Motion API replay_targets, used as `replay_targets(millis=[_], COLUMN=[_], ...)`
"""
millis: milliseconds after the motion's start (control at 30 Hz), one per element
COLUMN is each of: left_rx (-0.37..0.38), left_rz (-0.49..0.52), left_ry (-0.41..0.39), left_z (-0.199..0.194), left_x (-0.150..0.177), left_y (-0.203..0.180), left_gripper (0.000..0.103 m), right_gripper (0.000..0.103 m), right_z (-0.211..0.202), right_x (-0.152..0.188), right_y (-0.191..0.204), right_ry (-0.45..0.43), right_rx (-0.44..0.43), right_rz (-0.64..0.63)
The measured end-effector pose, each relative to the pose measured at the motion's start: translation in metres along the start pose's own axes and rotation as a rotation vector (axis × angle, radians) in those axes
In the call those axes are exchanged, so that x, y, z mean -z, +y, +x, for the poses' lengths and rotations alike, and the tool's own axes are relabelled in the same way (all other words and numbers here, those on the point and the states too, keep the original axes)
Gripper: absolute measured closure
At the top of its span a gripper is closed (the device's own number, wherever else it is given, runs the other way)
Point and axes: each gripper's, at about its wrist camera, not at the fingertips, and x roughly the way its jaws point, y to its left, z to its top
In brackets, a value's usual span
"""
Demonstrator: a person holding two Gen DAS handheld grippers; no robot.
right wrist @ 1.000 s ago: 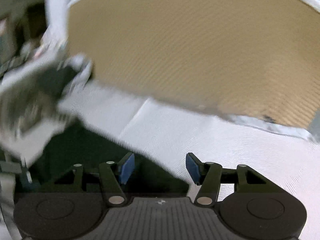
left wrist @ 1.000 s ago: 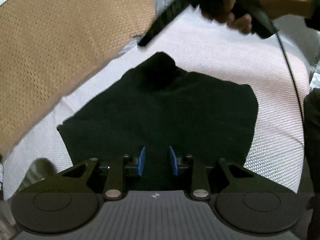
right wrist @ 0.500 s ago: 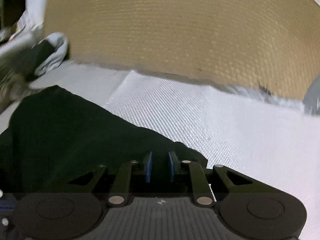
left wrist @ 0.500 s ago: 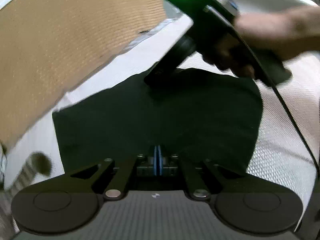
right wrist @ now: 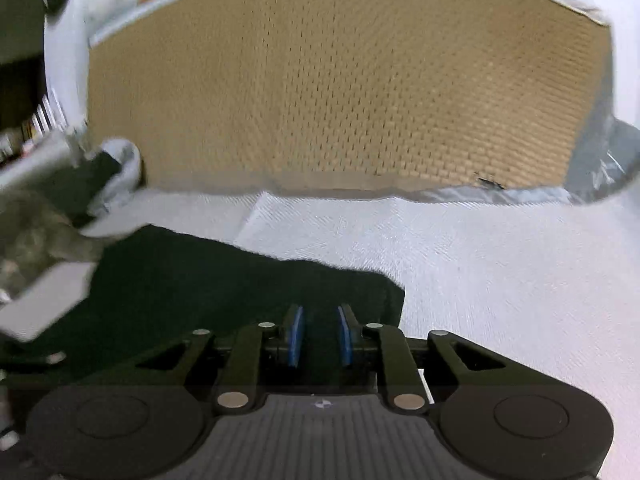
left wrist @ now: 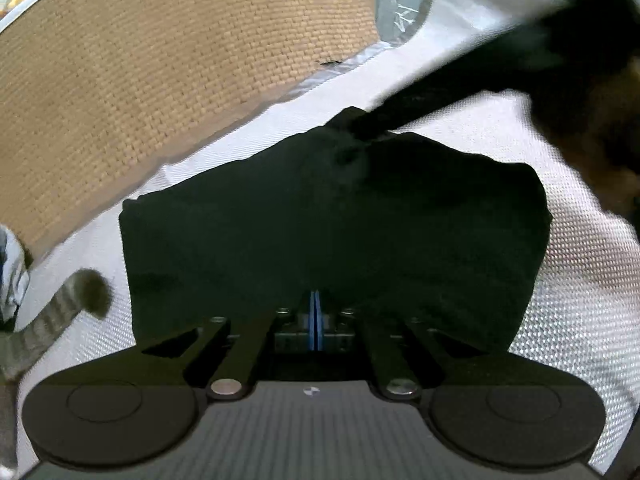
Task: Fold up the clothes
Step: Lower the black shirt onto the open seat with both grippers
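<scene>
The left gripper (left wrist: 315,316), half open a second earlier, had pinched shut on the near edge of the black garment (left wrist: 332,216) lying on the white cover (right wrist: 500,264). The right gripper (right wrist: 319,334), narrowly parted, straddled the far edge; a fold looked imminent.

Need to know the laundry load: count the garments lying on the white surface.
1: a black fabric garment spread on the white woven surface, in front of the tan mesh panel. Both grippers work its edges. More may lie outside these views.
</scene>
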Motion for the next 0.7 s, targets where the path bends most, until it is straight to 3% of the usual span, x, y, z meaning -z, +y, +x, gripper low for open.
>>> replay_targets(millis=[67, 133, 300, 400, 467, 567, 700], left_rx=[-0.009, -0.017, -0.043, -0.066, -0.082, -0.123, -0.138], left_rz=[-0.031, -0.060, -0.115, -0.132, -0.141, -0.146, -0.182], left_ry=[-0.001, -0.001, -0.013, -0.033, -0.062, -0.132, -0.132], left_z=[0.000, 0.002, 0.001, -0.003, -0.010, -0.023, -0.014], left_x=[0.001, 0.001, 0.003, 0.003, 0.002, -0.004, -0.016], left_y=[0.001, 0.002, 0.001, -0.002, -0.001, 0.011, 0.043], left_gripper=[0.103, 0.103, 0.103, 0.103, 0.094, 0.087, 0.084], right_gripper=[0.081, 0.079, 0.077, 0.072, 0.071, 0.070, 0.066], right_z=[-0.024, -0.035, -0.016, -0.013, -0.015, -0.016, -0.016], right_x=[0.012, 0.020, 0.038, 0.046, 0.051, 0.053, 0.053], right_y=[0.002, 0.013, 0.020, 0.002, -0.001, 0.000, -0.004], right_ry=[-0.040, -0.036, 0.043, 0.024, 0.001, -0.015, -0.020], right_rx=[-0.008, -0.004, 0.050, 0.020, 0.025, 0.032, 0.021], right_rz=[0.031, -0.016, -0.076, 0.113, 0.161, 0.168, 0.200])
